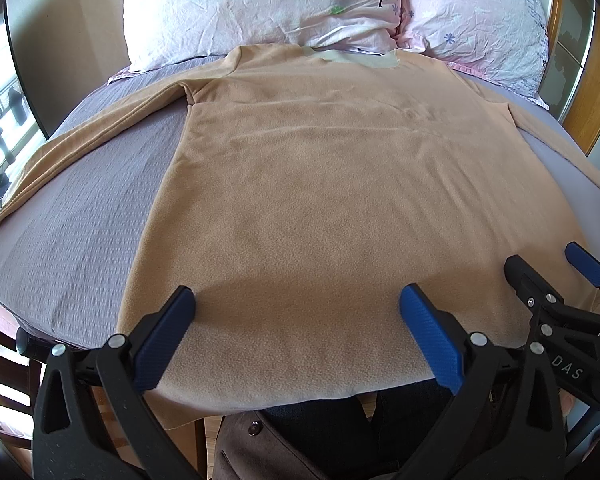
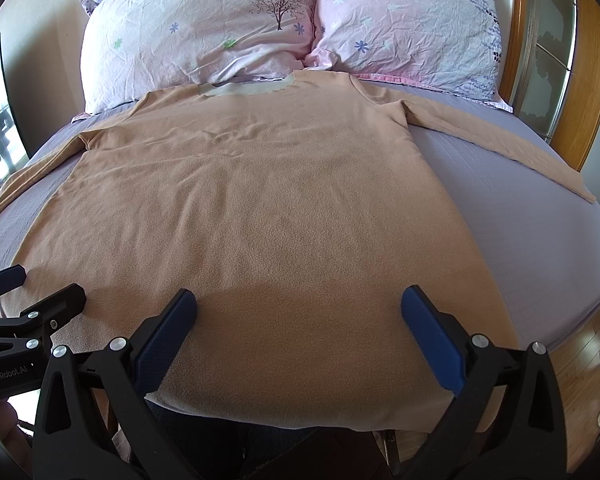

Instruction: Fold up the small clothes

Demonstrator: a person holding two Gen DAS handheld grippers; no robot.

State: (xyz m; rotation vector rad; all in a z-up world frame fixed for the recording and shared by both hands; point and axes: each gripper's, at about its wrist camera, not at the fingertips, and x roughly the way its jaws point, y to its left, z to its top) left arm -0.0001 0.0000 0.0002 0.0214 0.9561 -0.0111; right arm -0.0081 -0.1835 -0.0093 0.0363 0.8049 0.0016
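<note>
A tan fleece shirt (image 1: 324,184) lies spread flat on a bed (image 1: 80,216) covered with a mauve textured sheet. Its collar, with a paler band inside the neck opening, points toward two pink flowered pillows (image 1: 260,4) at the head of the bed, and the hem hangs slightly over the near edge. Both long sleeves stretch outward and down along the sides, the left sleeve (image 1: 68,140) running toward the bed's left edge and the right sleeve (image 2: 508,148) toward the right edge. The fabric looks soft and fuzzy, mostly smooth, with a few shallow wrinkles across the chest.

The left hand-held gripper (image 1: 296,320) sits above the hem with its blue-padded fingers spread wide apart, released and grasping nothing. The right hand-held gripper (image 2: 298,320) is likewise over the hem, fingers splayed wide and empty. Each gripper appears at the edge of the other's view, side by side near the shirt's lower edge. A wooden frame (image 2: 592,92) stands to the right of the bed.
</note>
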